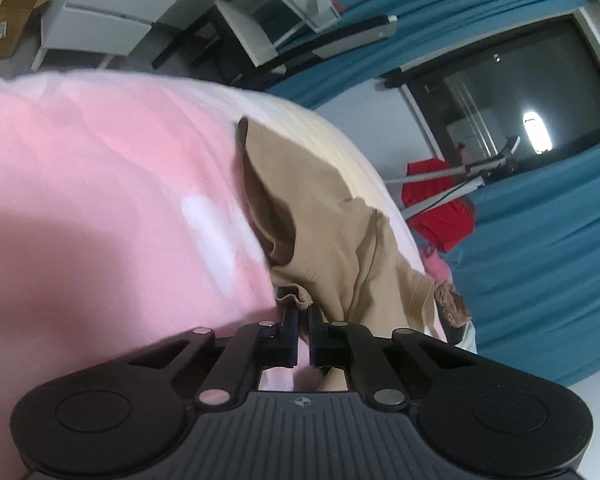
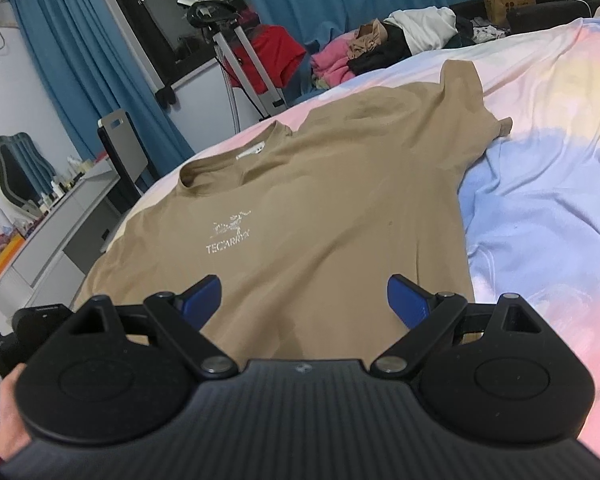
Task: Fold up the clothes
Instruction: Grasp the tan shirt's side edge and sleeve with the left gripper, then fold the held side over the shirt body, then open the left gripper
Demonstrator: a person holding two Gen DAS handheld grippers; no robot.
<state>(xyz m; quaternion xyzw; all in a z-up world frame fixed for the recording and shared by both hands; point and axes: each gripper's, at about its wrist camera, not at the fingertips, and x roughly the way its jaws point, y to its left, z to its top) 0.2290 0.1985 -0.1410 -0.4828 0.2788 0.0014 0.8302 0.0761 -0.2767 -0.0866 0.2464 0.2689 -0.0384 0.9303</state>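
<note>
A: What is the left tool (image 1: 303,312) doing?
B: It's pinching an edge of the tan T-shirt (image 1: 332,240), bunching it. The right tool (image 2: 304,300) hangs spread wide above the shirt.
A: And the shirt?
B: Print-up on the pastel bed sheet (image 2: 540,208); blue curtains (image 2: 80,60) behind.

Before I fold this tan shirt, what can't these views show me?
- tan t-shirt hem: right wrist view, hidden behind the open right gripper.
- Which part of the shirt the left gripper pinches: left wrist view, bunched folds, motion blur.
- Shirt's left sleeve: right wrist view, hidden by the gripper body.
- Neck label: too small.
</note>
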